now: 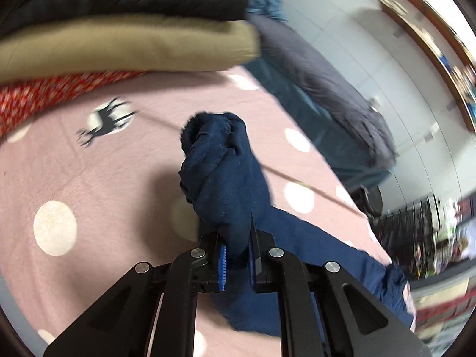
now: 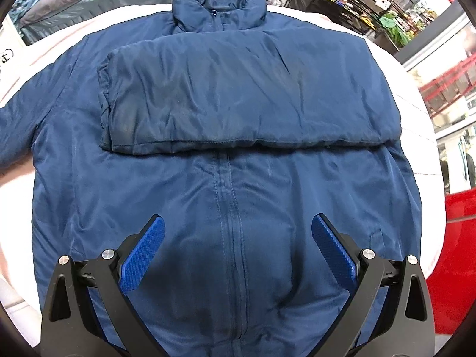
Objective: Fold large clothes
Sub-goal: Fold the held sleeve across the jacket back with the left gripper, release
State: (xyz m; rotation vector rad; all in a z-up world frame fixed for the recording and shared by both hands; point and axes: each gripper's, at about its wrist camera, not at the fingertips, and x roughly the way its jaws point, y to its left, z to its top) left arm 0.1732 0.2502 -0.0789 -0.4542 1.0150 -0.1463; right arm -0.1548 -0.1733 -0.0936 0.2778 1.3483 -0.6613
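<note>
Pink bedding (image 1: 98, 184) with white dots and a dark reindeer print (image 1: 104, 120) covers the surface in the left wrist view, which is blurred. At its far edge lies a stack of folded clothes (image 1: 125, 26): a dark piece on top, a tan one under it and a red patterned one at the bottom. The left gripper (image 1: 236, 255) is clenched on a bunched sleeve (image 1: 220, 172) of the navy jacket (image 2: 232, 208), with the cuff sticking out past its blue pads and the rest of the sleeve trailing away to the right. In the right wrist view the jacket lies flat, front up and zipped, its collar (image 2: 218, 12) at the far end. The other sleeve (image 2: 238, 89) is folded across the chest. The right gripper (image 2: 238, 247) hovers over the lower front with its jaws spread wide and nothing between them. Shelves (image 2: 372, 6) crowded with goods stand in the background on the right.
</note>
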